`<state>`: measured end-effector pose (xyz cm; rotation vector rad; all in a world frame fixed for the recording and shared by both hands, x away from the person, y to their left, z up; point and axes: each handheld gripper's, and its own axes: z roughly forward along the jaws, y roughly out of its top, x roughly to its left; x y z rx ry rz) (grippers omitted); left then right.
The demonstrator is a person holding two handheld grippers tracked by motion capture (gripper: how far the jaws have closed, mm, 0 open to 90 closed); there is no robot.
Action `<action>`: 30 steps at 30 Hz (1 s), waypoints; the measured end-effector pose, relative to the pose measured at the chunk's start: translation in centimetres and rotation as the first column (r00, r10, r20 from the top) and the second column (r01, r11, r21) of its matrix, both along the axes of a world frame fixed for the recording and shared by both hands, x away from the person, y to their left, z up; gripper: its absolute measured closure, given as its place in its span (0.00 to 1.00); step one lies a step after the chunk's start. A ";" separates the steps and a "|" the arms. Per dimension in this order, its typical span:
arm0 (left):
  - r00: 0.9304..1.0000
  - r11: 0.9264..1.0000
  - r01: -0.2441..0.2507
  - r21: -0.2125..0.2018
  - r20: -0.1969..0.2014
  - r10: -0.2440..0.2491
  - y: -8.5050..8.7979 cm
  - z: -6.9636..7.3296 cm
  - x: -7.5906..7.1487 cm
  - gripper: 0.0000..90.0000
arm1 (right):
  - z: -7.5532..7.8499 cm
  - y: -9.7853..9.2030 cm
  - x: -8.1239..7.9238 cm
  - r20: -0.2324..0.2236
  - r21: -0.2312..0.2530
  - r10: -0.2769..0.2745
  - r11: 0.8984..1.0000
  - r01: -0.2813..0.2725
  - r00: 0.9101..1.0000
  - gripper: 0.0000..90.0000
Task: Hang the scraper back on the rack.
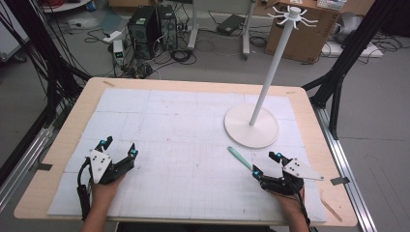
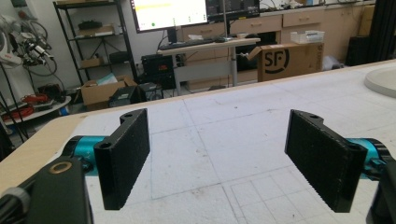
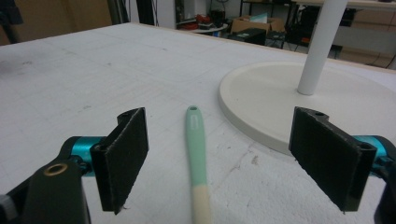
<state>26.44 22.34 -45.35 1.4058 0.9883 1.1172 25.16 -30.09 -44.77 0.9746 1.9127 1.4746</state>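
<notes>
A slim mint-green utensil handle (image 1: pixel 239 157) with a cream end lies flat on the white mat, just in front of the white stand's round base (image 1: pixel 251 126). In the right gripper view the handle (image 3: pixel 196 140) runs away between the two spread jaws, with the base (image 3: pixel 261 93) and its pole (image 3: pixel 322 46) behind. My right gripper (image 1: pixel 266 163) is open and hovers at the handle's near end without touching it. My left gripper (image 1: pixel 118 147) rests open at the mat's front left, nothing between its jaws (image 2: pixel 217 158).
The tall white pole (image 1: pixel 273 67) carries a hook crown (image 1: pixel 292 14) at its top. A white gridded mat (image 1: pixel 193 145) covers most of the wooden table (image 1: pixel 67 125). Computers, cables and a cardboard box stand on the floor beyond the far edge.
</notes>
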 end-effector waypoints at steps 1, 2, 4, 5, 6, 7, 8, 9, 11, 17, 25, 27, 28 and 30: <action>1.000 1.000 0.000 -0.002 0.002 0.000 0.0 0.0 0.0 0.25 | 0.0 0.0 0.1 -0.004 -0.005 0.003 1.000 -0.003 1.000 0.21; 1.000 1.000 0.000 -0.001 0.000 0.000 0.0 0.0 0.0 0.25 | 0.0 0.1 0.1 -0.009 -0.010 0.002 1.000 -0.003 1.000 0.21; 1.000 1.000 0.001 0.002 -0.001 -0.001 0.0 0.0 0.0 0.25 | 0.0 0.1 0.3 -0.018 -0.015 0.001 1.000 -0.001 1.000 0.21; 1.000 1.000 0.002 0.002 0.000 -0.002 0.0 0.0 0.0 0.25 | 0.0 0.1 0.3 -0.023 -0.017 0.001 1.000 -0.002 1.000 0.21; 1.000 1.000 0.002 0.002 0.000 -0.002 0.0 0.0 0.0 0.25 | 0.0 0.2 0.3 -0.030 -0.014 0.000 1.000 -0.001 1.000 0.21; 1.000 1.000 0.003 0.002 0.001 -0.003 0.0 0.0 0.0 0.25 | 0.0 0.2 0.3 -0.028 -0.019 0.002 1.000 -0.003 1.000 0.21; 1.000 1.000 0.002 0.001 0.002 -0.002 0.0 0.0 0.0 0.25 | 0.0 0.2 0.3 -0.021 -0.025 0.004 1.000 -0.004 1.000 0.21; 1.000 1.000 0.002 0.002 0.002 -0.002 0.0 0.0 0.0 0.25 | 0.0 0.2 0.3 -0.024 -0.027 0.005 1.000 -0.006 1.000 0.21; 1.000 1.000 0.003 0.002 0.001 -0.003 0.0 0.0 0.0 0.25 | 0.0 0.3 0.3 -0.029 -0.032 0.010 0.999 -0.011 1.000 0.21; 1.000 1.000 0.003 0.003 0.001 -0.003 0.0 0.0 0.0 0.25 | 0.0 0.5 0.5 -0.046 -0.054 0.016 0.998 -0.019 0.999 0.21; 1.000 1.000 0.001 -0.001 0.001 -0.001 0.0 0.0 0.0 0.25 | 0.2 0.2 1.1 -0.136 -0.080 0.005 0.997 -0.016 0.991 0.26; 1.000 1.000 0.001 -0.003 0.001 -0.001 0.0 0.0 0.0 0.25 | 0.3 0.1 1.3 -0.169 -0.093 -0.003 0.996 -0.013 0.986 0.27; 1.000 1.000 0.001 -0.003 0.001 -0.001 0.0 0.0 0.0 0.25 | 0.4 0.0 1.4 -0.186 -0.105 -0.013 0.994 -0.007 0.982 0.27; 1.000 1.000 0.001 -0.001 0.001 -0.001 0.0 0.0 0.0 0.25 | 0.6 0.0 1.6 -0.219 -0.108 -0.005 0.994 -0.019 0.976 0.27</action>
